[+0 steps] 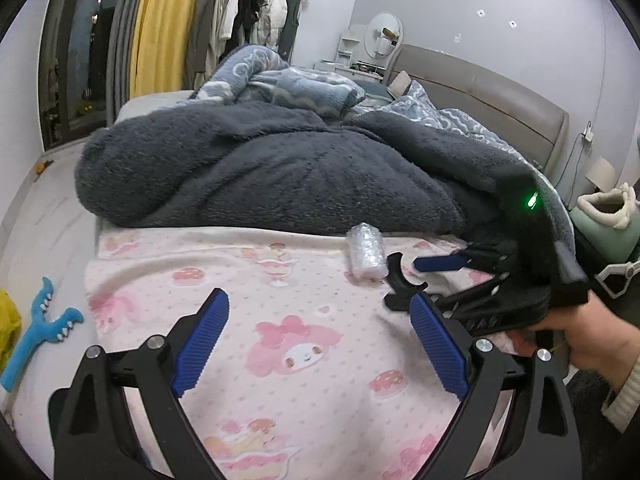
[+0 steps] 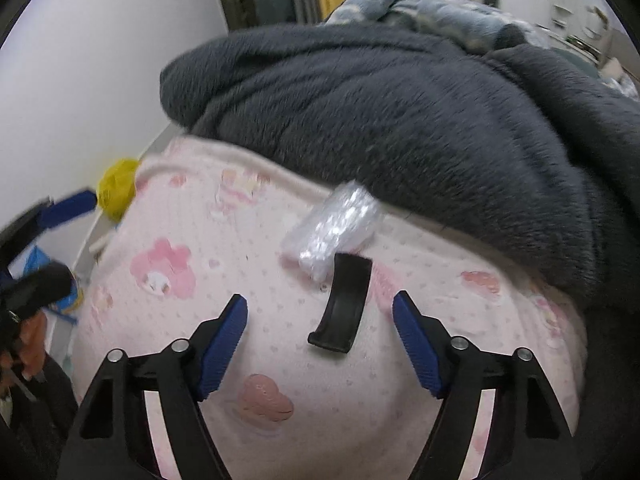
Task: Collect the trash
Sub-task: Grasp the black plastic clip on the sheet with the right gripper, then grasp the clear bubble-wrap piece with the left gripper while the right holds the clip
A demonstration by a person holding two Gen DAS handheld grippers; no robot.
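Note:
A small roll of clear bubble wrap (image 1: 366, 252) (image 2: 332, 228) lies on the pink cartoon-print sheet (image 1: 280, 280) (image 2: 180, 320), right against the edge of the dark grey fleece blanket (image 1: 260, 168) (image 2: 400, 120). A black curved plastic piece (image 1: 400, 284) (image 2: 340, 304) lies just in front of the roll. My right gripper (image 2: 320, 340) (image 1: 424, 280) hangs over the black piece, open; the piece sits between and slightly ahead of the blue pads, untouched. My left gripper (image 1: 320, 340) is open over bare sheet with nothing in it, to the left of the right one.
A blue patterned blanket (image 1: 288, 84) is piled behind the grey one, against the padded headboard (image 1: 500, 96). A blue plush toy (image 1: 40, 328) lies by the bed's left edge, and a crumpled yellow thing (image 2: 118, 188) shows at that side. A hand (image 1: 580, 344) grips the right tool.

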